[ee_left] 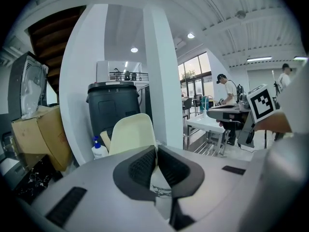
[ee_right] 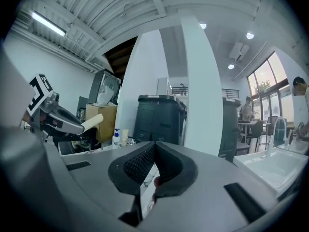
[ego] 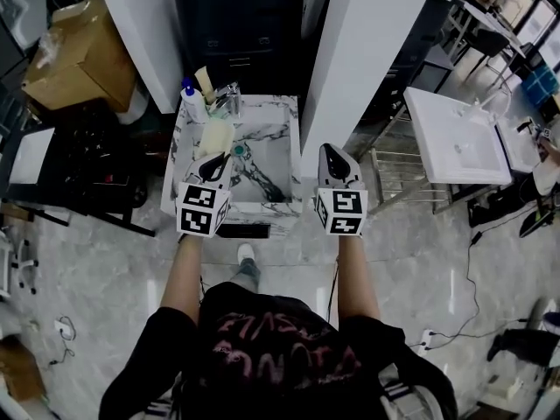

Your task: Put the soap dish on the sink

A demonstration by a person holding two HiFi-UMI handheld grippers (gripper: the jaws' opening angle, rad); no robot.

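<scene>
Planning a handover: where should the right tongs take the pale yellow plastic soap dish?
Probably pinch the thin free rim of the pale yellow plastic soap dish on its right side, coming from the right: the left tongs clamp its near edge, so the rest juts out clear above the marbled sink.

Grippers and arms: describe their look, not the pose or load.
The left gripper and right gripper each have a light grey tapered body, black ribbed pads and a white cube with black square markers. Bare forearms run back into black sleeves of a top with pink print.
</scene>
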